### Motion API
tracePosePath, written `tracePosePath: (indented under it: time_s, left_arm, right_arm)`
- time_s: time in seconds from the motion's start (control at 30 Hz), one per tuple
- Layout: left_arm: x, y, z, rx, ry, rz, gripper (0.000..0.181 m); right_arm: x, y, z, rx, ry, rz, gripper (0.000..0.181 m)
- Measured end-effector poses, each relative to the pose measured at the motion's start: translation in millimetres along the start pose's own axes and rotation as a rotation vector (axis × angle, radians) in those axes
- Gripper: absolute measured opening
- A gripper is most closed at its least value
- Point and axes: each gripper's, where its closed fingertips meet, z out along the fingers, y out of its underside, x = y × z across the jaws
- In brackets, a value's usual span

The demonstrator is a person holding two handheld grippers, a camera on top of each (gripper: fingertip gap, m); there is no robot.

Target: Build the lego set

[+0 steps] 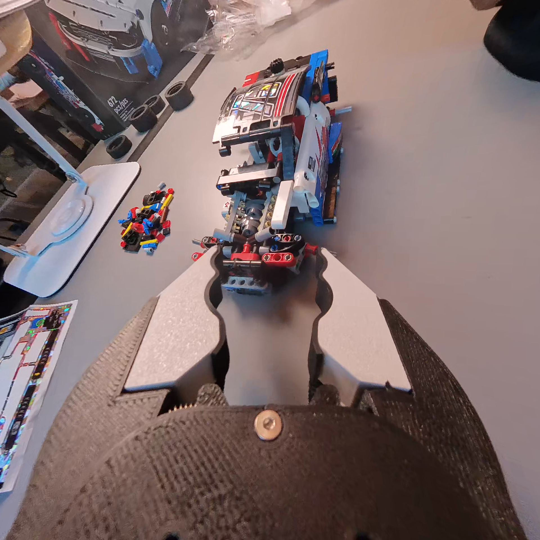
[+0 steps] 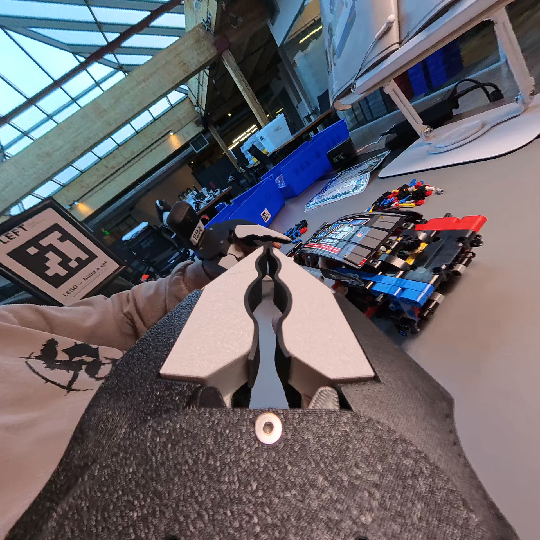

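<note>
My left fingers (image 1: 267, 257) stand apart, straddling the near end of the lego car (image 1: 277, 163) on the desk (image 1: 423, 204). I should close squarely on solid framework. My right fingers (image 2: 267, 251) are together, empty.

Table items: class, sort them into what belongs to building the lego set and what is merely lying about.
Belongs to the job:
car
loose pieces
tyres
sticker sheet
left gripper, open
right gripper, shut, empty

Lying about:
blue bins
white stand
plastic bags
</note>
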Motion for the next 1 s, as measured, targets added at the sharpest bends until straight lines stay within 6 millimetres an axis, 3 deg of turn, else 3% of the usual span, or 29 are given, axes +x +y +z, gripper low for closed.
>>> tracePosePath:
  time_s: [0.23,0.47,0.77,1.0]
  left_arm:
    - [-2.4,12.3,8.1,-0.101,-0.122,0.332,0.054]
    - [-3.6,13.0,19.3,-0.171,-0.257,0.678,0.022]
    - [-3.3,13.0,18.3,-0.142,-0.235,0.605,0.022]
    - [-2.2,13.1,17.4,-0.142,-0.250,0.678,0.021]
  right_arm:
    - [15.0,-5.8,-5.3,0.025,0.075,-0.018,0.000]
    - [13.8,-6.7,-5.6,0.028,0.071,-0.021,0.000]
    - [11.3,-9.9,-8.0,0.038,0.064,-0.030,0.000]
    - [9.3,-10.5,-8.7,0.039,0.054,-0.035,0.000]
